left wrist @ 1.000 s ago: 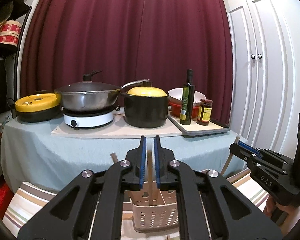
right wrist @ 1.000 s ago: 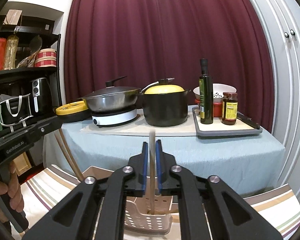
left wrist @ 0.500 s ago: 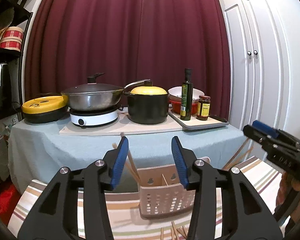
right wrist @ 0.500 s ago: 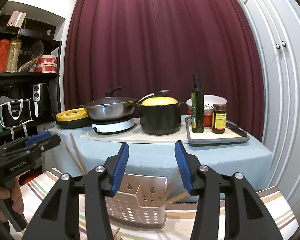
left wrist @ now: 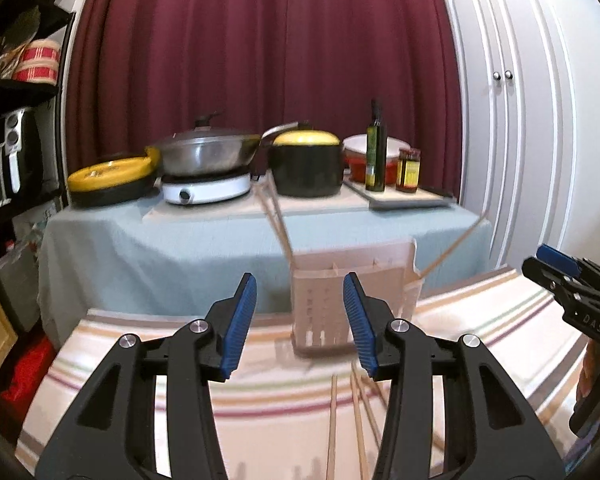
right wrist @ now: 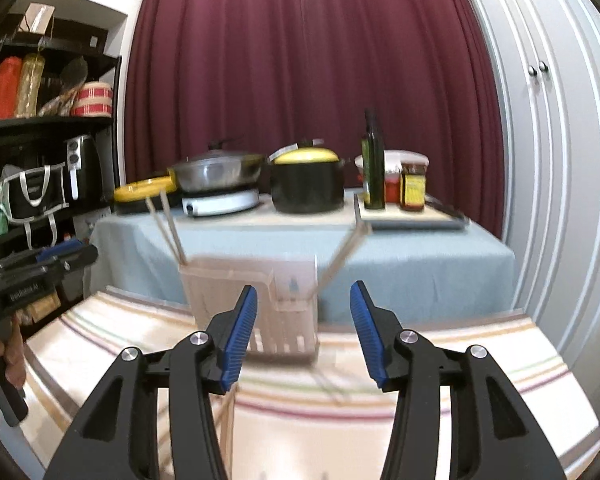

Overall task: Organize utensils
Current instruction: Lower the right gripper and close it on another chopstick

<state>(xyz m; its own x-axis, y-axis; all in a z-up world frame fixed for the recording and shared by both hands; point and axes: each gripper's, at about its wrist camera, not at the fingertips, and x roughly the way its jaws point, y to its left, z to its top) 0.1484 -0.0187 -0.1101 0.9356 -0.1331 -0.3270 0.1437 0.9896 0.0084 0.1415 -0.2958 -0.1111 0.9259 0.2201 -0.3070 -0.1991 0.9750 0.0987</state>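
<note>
Now both released: left tool (left wrist: 300, 318) and right tool (right wrist: 302, 326) spread wide, empty, pulled back from perforated utensil caddy (right wrist: 252, 296). Chopsticks (right wrist: 168, 224) standing slanted in caddy compartments. More loose chopsticks (left wrist: 354, 412) lying on striped table (left wrist: 100, 360), likely next.

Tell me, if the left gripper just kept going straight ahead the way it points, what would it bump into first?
Probably the beige utensil basket, though it sits slightly right of the open left gripper. A dead-straight path might just miss it and meet the blue-draped table behind; depth is unclear.
</note>
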